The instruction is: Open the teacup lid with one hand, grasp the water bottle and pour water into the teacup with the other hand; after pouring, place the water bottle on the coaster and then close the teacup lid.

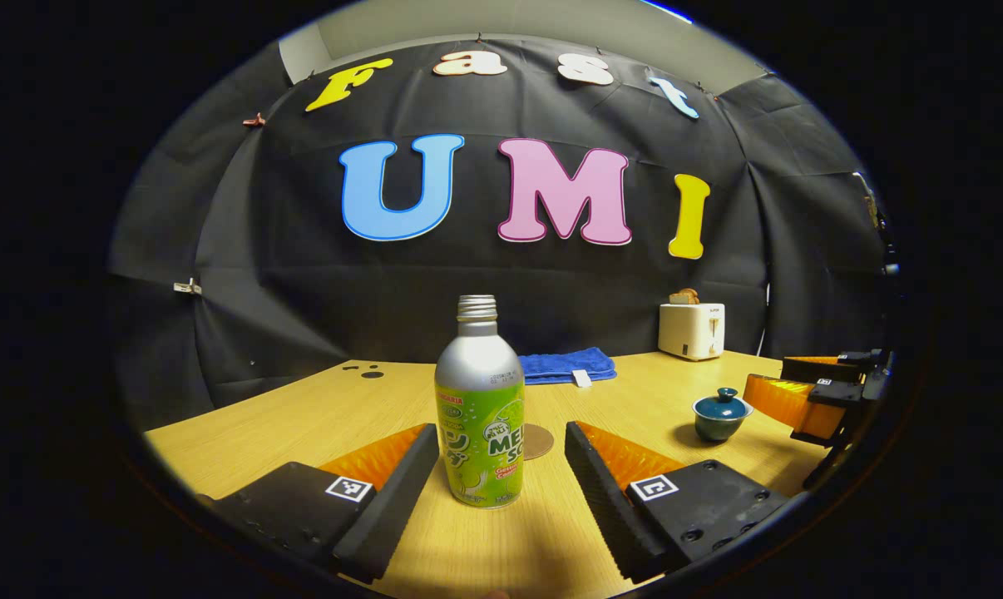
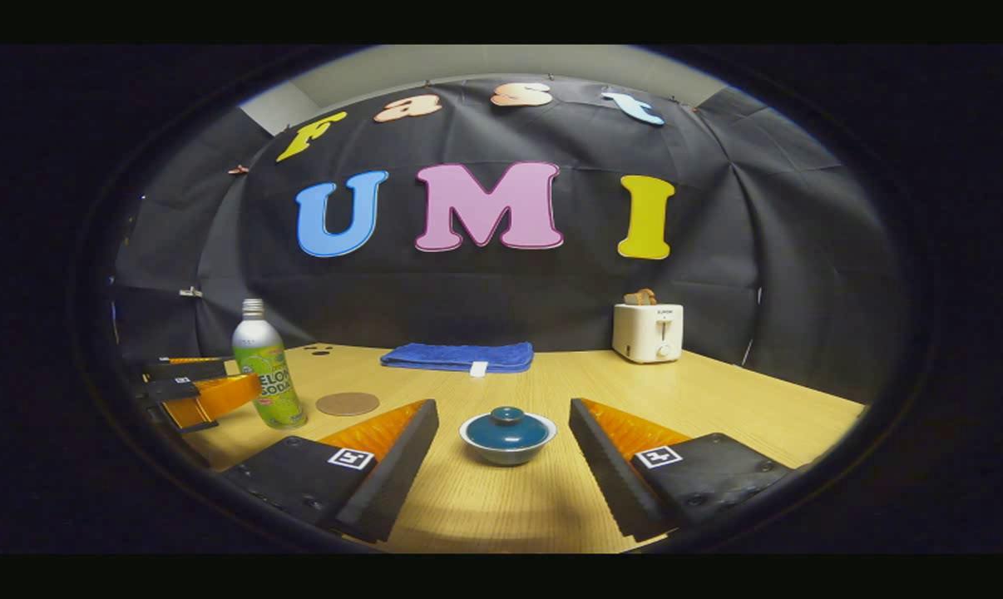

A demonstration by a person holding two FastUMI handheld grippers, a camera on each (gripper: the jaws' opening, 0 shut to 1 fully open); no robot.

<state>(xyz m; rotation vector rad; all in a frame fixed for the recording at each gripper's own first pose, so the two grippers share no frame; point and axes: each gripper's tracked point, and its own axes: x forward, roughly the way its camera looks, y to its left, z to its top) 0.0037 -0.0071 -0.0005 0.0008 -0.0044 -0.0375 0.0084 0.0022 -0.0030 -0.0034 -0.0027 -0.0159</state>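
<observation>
A silver bottle with a green label (image 1: 479, 408) stands upright on the wooden table, cap on, between the spread fingers of my left gripper (image 1: 501, 453), which is open and not touching it. A round brown coaster (image 1: 538, 441) lies just behind the bottle. The teal lidded teacup (image 2: 507, 434) sits closed between the wide-apart fingers of my right gripper (image 2: 503, 433), which is open and apart from it. In the left gripper view the teacup (image 1: 721, 413) is at the right, with the right gripper (image 1: 809, 391) beside it. In the right gripper view the bottle (image 2: 267, 366), coaster (image 2: 348, 403) and left gripper (image 2: 194, 387) are at the left.
A folded blue towel (image 2: 460, 356) lies at the back middle of the table (image 2: 718, 399). A white toaster with bread in it (image 2: 648, 331) stands at the back right. Small dark holes (image 1: 367, 371) mark the table's far left.
</observation>
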